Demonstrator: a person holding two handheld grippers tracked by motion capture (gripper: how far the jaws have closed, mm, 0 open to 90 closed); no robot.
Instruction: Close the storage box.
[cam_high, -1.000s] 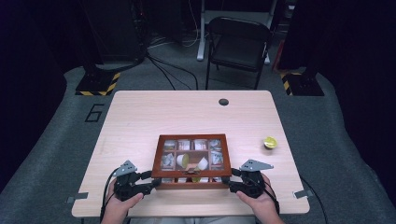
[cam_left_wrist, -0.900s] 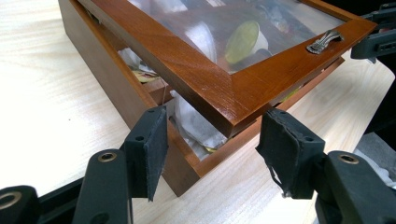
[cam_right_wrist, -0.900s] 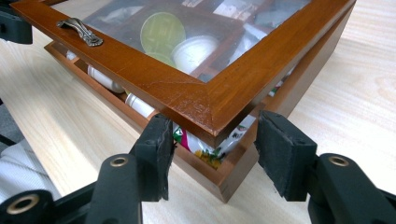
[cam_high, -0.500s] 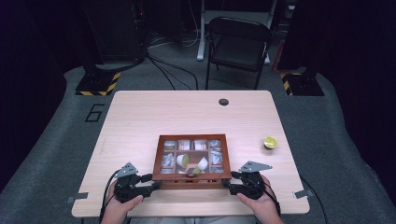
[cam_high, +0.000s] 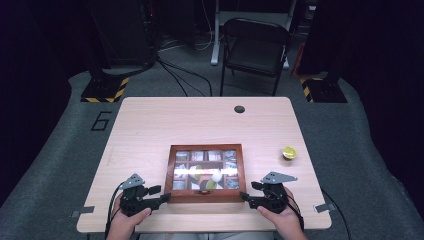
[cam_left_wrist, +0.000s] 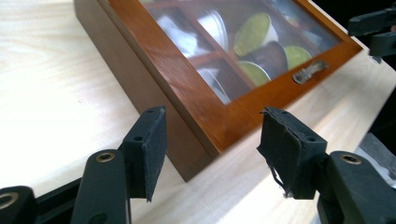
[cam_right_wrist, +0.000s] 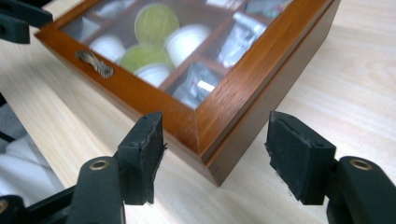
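A brown wooden box (cam_high: 206, 172) with a glass lid lies near the table's front edge. Under the glass are compartments with green and white capsules and small packets. My left gripper (cam_high: 162, 197) is open at the box's front left corner. In the left gripper view that corner (cam_left_wrist: 201, 140) sits between the two spread pads (cam_left_wrist: 152, 140) without touching them. My right gripper (cam_high: 245, 196) is open at the front right corner. Its view shows that corner (cam_right_wrist: 210, 149) between its pads (cam_right_wrist: 299, 154). A metal latch (cam_left_wrist: 310, 72) sits mid-front on the lid.
A yellow-green capsule (cam_high: 289, 152) lies alone on the table to the right of the box. A round cable hole (cam_high: 239, 109) is near the table's far edge. A black folding chair (cam_high: 255, 47) stands behind the table. Bare tabletop (cam_high: 150, 130) spreads to the left and beyond the box.
Both hands shifted only slightly at the box's front corners. The box has stayed in place and both grippers have stayed open.
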